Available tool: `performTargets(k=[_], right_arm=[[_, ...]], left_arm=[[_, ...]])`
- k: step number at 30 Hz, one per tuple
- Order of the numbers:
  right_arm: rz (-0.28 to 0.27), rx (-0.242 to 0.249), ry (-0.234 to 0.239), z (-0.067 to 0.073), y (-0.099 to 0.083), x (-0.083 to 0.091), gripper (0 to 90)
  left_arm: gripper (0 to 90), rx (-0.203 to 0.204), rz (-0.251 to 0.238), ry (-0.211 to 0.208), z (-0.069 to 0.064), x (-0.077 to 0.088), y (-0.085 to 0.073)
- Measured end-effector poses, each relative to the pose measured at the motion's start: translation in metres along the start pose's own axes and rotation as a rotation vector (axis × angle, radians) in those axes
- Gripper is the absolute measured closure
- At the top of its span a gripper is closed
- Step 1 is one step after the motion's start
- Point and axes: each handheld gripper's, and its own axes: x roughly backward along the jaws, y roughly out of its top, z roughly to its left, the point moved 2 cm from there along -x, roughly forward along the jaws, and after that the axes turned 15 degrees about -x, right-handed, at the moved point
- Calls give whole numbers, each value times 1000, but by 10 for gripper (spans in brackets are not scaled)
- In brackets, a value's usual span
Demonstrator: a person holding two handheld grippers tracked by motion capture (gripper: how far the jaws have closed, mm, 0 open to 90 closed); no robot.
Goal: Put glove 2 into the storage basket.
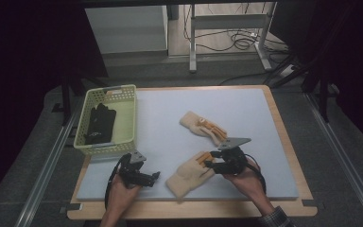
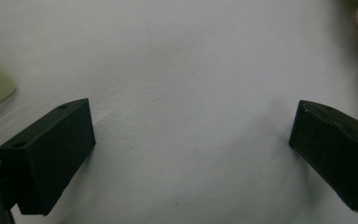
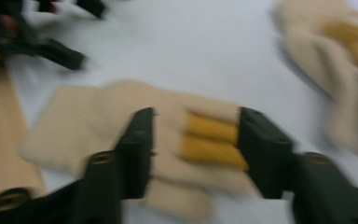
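Inside, basket point(image 1: 125, 124) holds black glove point(image 1: 99, 124).

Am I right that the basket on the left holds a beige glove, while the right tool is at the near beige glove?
Not quite: the high view shows that the basket holds a black glove. The rest stands: the right tool straddles the near beige glove's fingers.

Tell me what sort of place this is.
Probably a lab or recording workspace: a wooden table with a white mat, loose cables on the floor behind, and metal stand legs among dark surroundings.
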Motion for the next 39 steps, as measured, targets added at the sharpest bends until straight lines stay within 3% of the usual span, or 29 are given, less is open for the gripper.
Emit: performTargets(k=[3,7,8,10,13,22,24,26,29,32,36,39], right_arm=[[26,-49,-23,-8,-17,4,743],[72,-45,-31,-3,-42,-6,747],[73,-30,-53,-2,-46,-10,743],[38,-25,-54,-1,-46,-14,723],[13,-6,-84,-4,-36,-26,712],[-10,6,-73,-10,5,-73,698],[14,7,-54,-10,14,-79,675],[-8,-20,-62,-14,22,-74,659],[-63,-83,-113,-27,39,-64,588],[-95,-130,-173,-41,59,-66,514],[-97,-149,-257,-56,82,-88,393],[-73,-175,-305,-69,89,-110,353]], left_arm=[[6,-3,3,-1,0,0,0],[6,-3,3,-1,0,0,0],[6,-3,2,-1,0,0,0],[6,-3,3,0,0,0,0],[6,-3,2,-1,0,0,0],[6,-3,2,-1,0,0,0],[7,-3,2,-1,0,0,0],[7,-3,3,-1,0,0,0],[6,-3,4,-2,0,0,0],[6,-3,4,-2,0,0,0],[6,-2,3,-2,0,0,0],[6,-1,2,-2,0,0,0]])
